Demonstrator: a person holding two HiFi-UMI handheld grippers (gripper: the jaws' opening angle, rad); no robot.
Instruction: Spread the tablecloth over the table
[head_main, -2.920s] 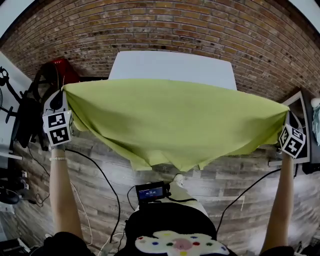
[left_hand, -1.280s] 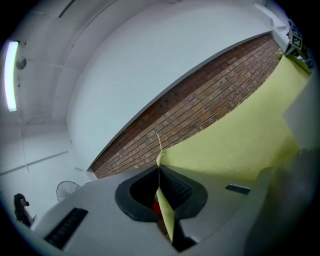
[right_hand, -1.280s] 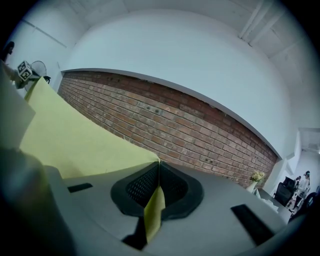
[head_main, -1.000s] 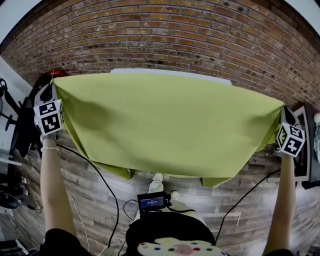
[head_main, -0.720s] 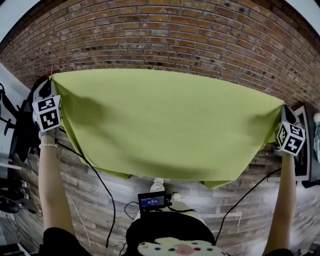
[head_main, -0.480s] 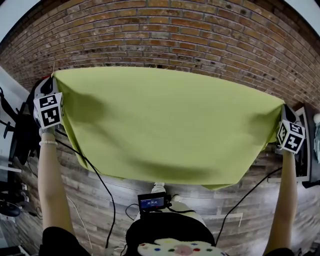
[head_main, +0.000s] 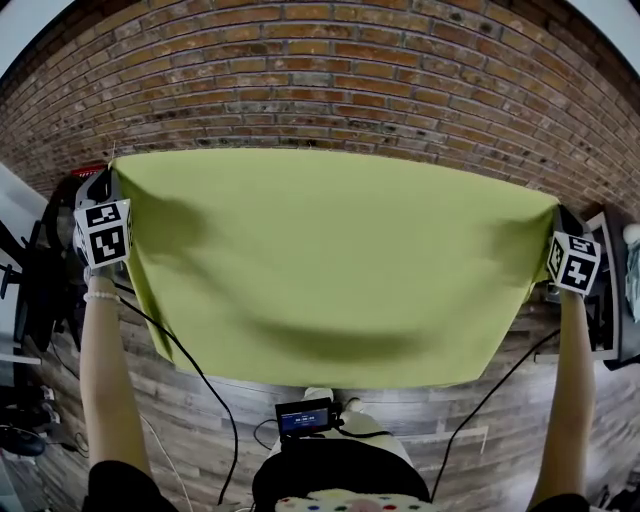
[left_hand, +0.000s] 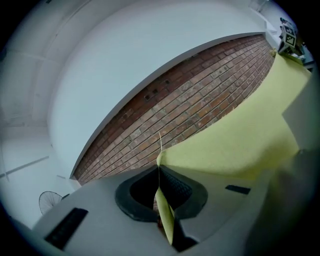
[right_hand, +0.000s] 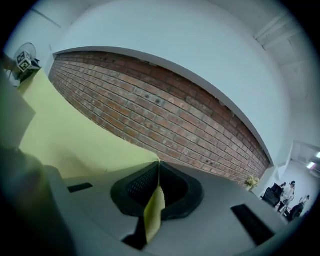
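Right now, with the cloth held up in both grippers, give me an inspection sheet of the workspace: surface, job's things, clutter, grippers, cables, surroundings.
Surface: nothing seen; the spread cloth blocks the view beneath it.
Job's things: yellow-green fabric tablecloth, stretched wide in the air between the two grippers, near edge hanging free.
Clutter: small black device with a lit screen at the person's waist; dark equipment at the left edge.
Grippers: left gripper shut on one cloth corner; right gripper shut on the other.
Cables: black cable trailing over the floor at left, second black cable at right.
Surroundings: red brick wall ahead; grey wood-plank floor below.
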